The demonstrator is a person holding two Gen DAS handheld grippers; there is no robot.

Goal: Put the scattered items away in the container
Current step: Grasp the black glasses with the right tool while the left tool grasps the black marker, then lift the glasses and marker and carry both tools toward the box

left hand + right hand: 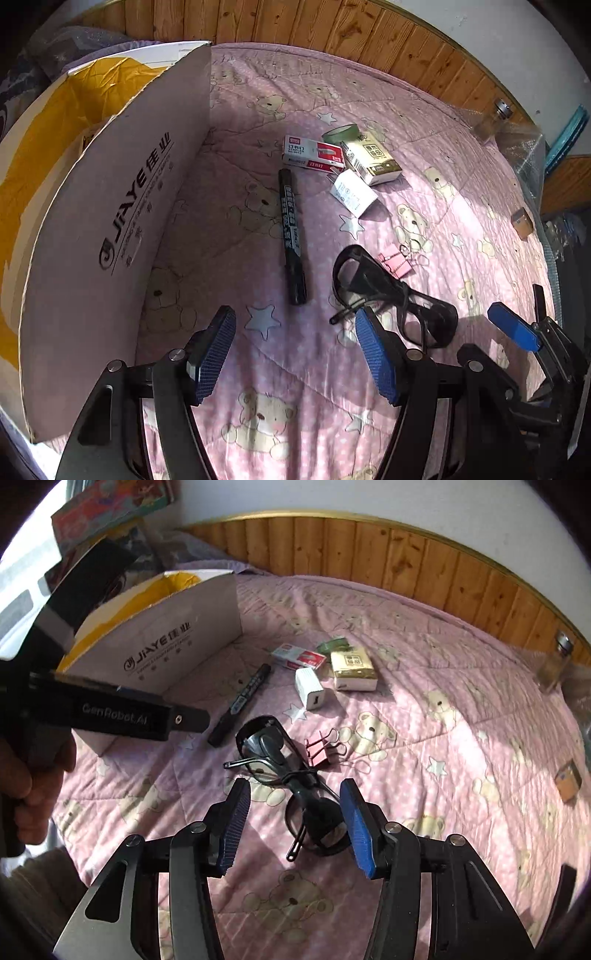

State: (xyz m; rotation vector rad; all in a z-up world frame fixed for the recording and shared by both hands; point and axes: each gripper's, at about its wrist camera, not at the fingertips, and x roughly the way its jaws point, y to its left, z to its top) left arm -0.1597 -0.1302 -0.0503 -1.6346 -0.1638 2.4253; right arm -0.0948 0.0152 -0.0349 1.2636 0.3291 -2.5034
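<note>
Readable on cardboard box point(155, 642) side wall: "JIAYE" with round logo and 2 Chinese characters; smaller lines beneath illegible
Readable on left gripper point(122, 716) body, right wrist view: "GenRobot.AI"
Readable on staples box point(312, 153): "STAPLES" under Chinese characters, "24/6" on red end
Printed on black marker point(290, 229) barrel: white Chinese text, illegible
Printed on tissue pack point(373, 158): Chinese characters and barcode, digits illegible
Printed on white charger point(352, 192): small text, illegible
</note>
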